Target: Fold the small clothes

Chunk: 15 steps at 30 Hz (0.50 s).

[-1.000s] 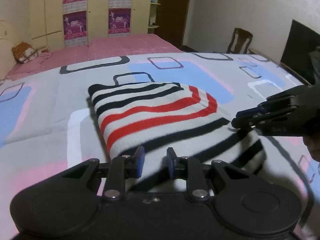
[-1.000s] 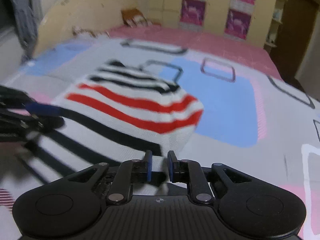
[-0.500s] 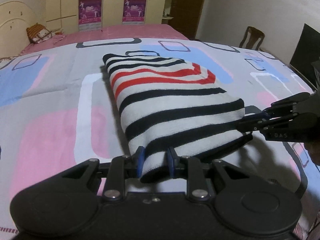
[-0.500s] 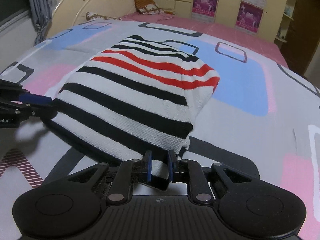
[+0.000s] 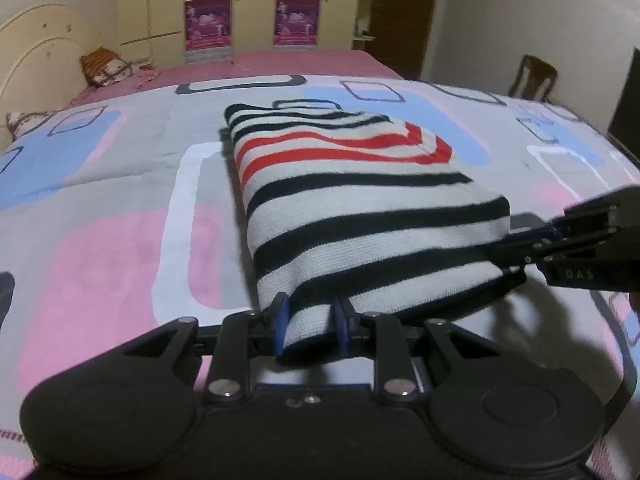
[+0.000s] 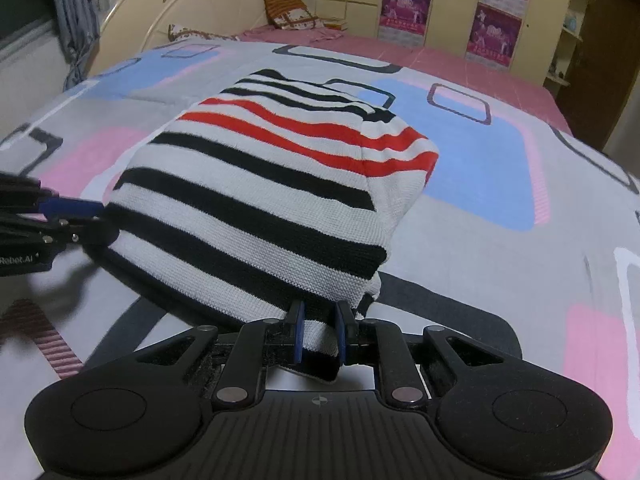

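A folded striped sweater [image 5: 360,200], white with black and red stripes, lies on the bed and is lifted at its near edge. My left gripper [image 5: 310,320] is shut on its near left corner. My right gripper [image 6: 319,330] is shut on its near right corner. The sweater [image 6: 260,184] slopes from the grippers down onto the bedspread. The right gripper [image 5: 532,248] shows at the right in the left wrist view. The left gripper [image 6: 76,220] shows at the left in the right wrist view.
The bedspread [image 5: 100,248] is grey with pink, blue and white rectangles. A cream headboard [image 6: 208,12] and pillows [image 6: 292,10] stand at the far end. A wooden chair [image 5: 534,78] and a dark screen [image 5: 626,104] are at the right. Wardrobes with posters line the back wall.
Both grippers have closed on the sweater's near edge and pulled it back toward me and up. The sweater has stretched out longer across the bed.
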Motion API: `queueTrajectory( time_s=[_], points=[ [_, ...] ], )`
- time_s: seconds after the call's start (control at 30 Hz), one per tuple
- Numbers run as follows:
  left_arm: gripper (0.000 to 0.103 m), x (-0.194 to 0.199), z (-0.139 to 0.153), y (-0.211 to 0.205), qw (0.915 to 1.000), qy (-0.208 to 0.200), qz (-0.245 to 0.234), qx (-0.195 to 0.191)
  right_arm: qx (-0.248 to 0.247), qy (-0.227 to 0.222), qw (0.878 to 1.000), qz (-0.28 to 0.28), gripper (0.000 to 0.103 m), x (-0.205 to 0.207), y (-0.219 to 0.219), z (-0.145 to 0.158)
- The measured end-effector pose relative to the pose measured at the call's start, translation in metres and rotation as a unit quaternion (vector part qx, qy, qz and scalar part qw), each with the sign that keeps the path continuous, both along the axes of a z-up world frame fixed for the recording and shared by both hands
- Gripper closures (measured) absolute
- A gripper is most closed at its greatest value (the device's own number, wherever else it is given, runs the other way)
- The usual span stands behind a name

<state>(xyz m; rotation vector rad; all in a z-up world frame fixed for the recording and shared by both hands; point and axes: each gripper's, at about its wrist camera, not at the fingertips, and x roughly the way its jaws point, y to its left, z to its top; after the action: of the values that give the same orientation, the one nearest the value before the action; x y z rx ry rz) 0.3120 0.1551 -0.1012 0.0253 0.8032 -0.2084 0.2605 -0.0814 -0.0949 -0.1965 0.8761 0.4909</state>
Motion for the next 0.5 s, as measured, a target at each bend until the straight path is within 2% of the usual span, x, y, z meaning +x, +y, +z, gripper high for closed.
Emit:
queueTrajectory(
  time_s=[0.1,0.13,0.17,0.2,0.23,0.3,0.5],
  points=[
    [0.048,-0.012,0.011,-0.005,0.9995,-0.025,0.016,0.003,0.037,-0.013,0.999,-0.03,0.086,-0.008,-0.015,0.016],
    [0.025,-0.018,0.016,-0.008,0.999,-0.038,0.022,0.003,0.039,-0.025,0.998,-0.047,0.056,-0.013,-0.019,0.021],
    [0.003,-0.027,0.021,-0.011,0.9979,-0.055,0.033,0.005,0.037,-0.037,0.997,-0.063,0.005,-0.019,-0.024,0.024],
    [0.0,-0.035,0.026,-0.015,0.9965,-0.071,0.044,0.006,0.034,-0.063,0.994,-0.079,0.0,-0.029,-0.03,0.028],
    [0.0,-0.044,0.031,-0.019,0.9954,-0.082,0.049,0.007,0.024,-0.079,0.993,-0.084,0.0,-0.038,-0.034,0.031],
    [0.0,-0.059,0.038,-0.029,0.9955,-0.08,0.051,0.006,0.006,-0.08,0.992,-0.098,0.0,-0.051,-0.041,0.034],
    [0.0,-0.111,0.061,-0.054,0.994,-0.087,0.064,0.014,0.038,-0.08,0.987,-0.131,0.0,-0.111,-0.071,0.059]
  ],
)
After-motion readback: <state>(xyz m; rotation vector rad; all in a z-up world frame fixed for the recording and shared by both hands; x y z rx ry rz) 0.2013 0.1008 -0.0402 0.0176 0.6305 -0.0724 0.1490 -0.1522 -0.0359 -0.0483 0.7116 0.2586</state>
